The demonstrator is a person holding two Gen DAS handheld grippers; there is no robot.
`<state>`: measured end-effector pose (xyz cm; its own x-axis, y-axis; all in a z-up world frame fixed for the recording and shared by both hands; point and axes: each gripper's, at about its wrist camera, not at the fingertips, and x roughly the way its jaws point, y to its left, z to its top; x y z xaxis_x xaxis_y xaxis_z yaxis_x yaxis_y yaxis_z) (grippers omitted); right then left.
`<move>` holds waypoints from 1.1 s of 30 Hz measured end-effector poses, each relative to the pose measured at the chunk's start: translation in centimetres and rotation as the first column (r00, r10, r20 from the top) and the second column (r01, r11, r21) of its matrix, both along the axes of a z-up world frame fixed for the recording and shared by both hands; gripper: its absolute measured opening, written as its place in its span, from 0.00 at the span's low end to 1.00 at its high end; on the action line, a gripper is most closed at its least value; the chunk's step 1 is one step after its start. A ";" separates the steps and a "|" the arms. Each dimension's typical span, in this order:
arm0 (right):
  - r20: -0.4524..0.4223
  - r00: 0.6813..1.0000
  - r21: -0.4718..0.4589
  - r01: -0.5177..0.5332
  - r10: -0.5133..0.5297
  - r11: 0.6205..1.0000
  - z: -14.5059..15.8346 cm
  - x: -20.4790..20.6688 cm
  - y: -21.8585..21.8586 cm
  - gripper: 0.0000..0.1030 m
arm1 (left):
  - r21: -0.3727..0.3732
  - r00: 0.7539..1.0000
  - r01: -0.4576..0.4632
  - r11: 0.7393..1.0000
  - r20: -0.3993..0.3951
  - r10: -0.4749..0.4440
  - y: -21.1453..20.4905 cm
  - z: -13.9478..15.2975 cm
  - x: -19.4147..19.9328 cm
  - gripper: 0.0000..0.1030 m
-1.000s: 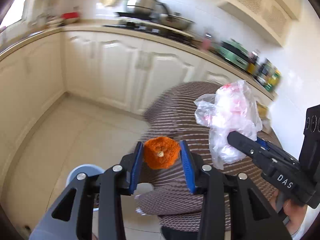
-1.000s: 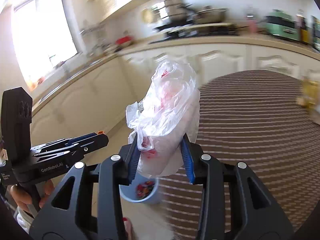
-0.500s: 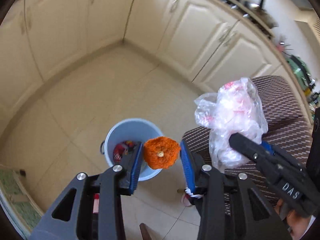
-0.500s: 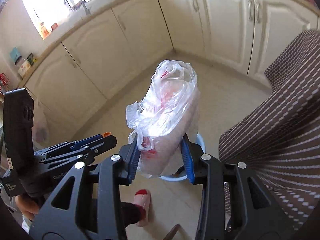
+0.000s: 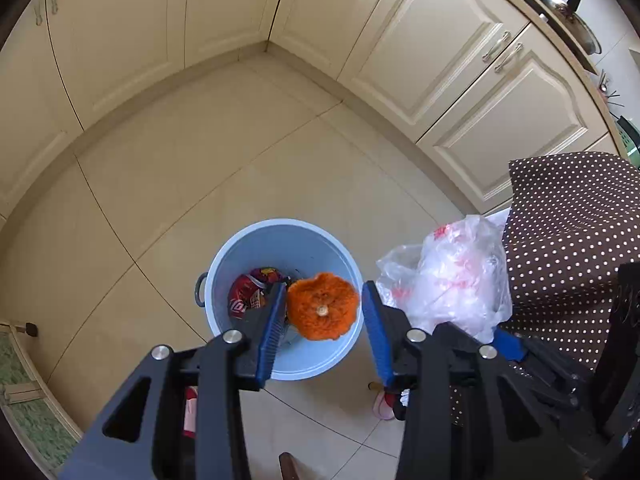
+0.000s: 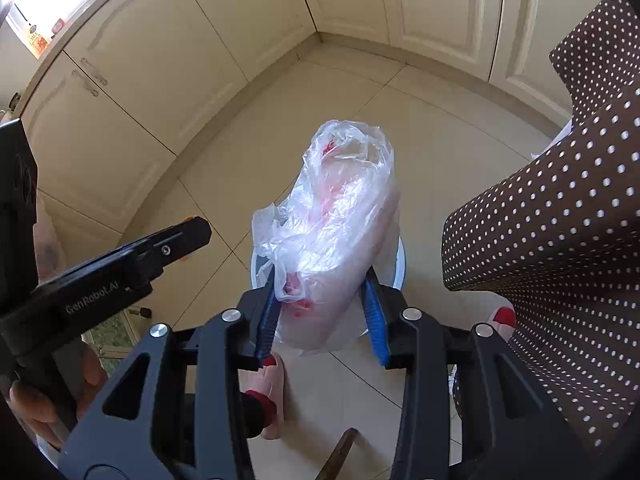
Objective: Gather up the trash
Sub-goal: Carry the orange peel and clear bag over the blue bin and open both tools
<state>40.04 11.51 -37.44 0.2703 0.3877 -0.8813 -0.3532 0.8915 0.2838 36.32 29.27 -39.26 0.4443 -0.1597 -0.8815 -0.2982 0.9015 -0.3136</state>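
Note:
A light blue bin [image 5: 256, 240] stands on the tiled floor with a red wrapper [image 5: 246, 298] inside. My left gripper [image 5: 324, 312] hangs right above it, pointing steeply down. Its jaws are opening: an orange peel [image 5: 322, 306] sits between them, touching the left pad with a small gap at the right pad. To the right, my right gripper [image 6: 322, 300] is shut on a crumpled clear plastic bag [image 6: 340, 208] with red print, over the bin's rim [image 6: 400, 268]. That bag [image 5: 452, 280] also shows in the left wrist view.
A brown table cloth with white dots [image 5: 572, 232] hangs at the right, close to the bin. Cream cabinets [image 5: 420, 40] line the far walls. A foot in a pink slipper [image 6: 272, 392] stands near the bin. A green mat [image 5: 24, 380] lies at the left.
Both grippers came down and tilted from the table toward the floor, so the bin now lies under them. A gap has opened between the left gripper's right pad and the peel.

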 end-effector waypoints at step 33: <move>-0.013 1.000 -0.002 -0.008 0.008 1.000 -2.8 1.9 4.7 0.49 | 0.003 0.988 -0.098 0.995 -0.115 0.098 3.8 -3.0 -1.4 0.48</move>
<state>41.96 16.21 -40.22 0.2553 0.3884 -0.8854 -0.3566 0.8890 0.2872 34.90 33.06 -42.26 0.3533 -0.1225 -0.9275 -0.4196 0.8653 -0.2741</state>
